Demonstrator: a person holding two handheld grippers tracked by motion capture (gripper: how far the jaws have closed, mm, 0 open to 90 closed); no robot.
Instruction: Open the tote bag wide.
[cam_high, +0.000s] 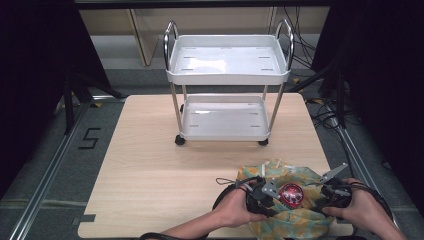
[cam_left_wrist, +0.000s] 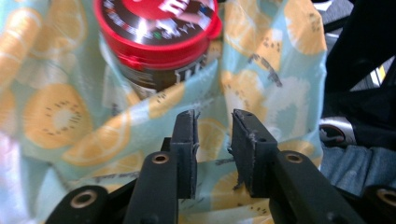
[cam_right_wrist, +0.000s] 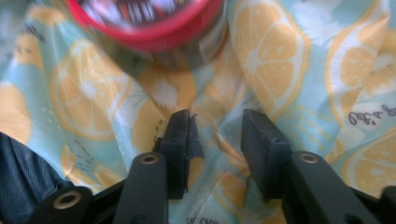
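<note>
Wooden table (cam_high: 150, 170); both fingers (cam_left_wrist: 184, 140) parted around fruit-print cloth (cam_left_wrist: 261, 60)

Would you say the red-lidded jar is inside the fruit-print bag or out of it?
Inside: the bag's fabric rises around the jar on both sides, leaving its red lid exposed.

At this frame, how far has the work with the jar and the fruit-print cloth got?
Done: the red-lidded jar stands on the fruit-print cloth, fabric raised around its sides. In hand: the left hand-held gripper and right hand-held gripper hover at the cloth, jaws apart, pressing nothing. Left: the lid is uncovered, and the white cart is bare.
</note>
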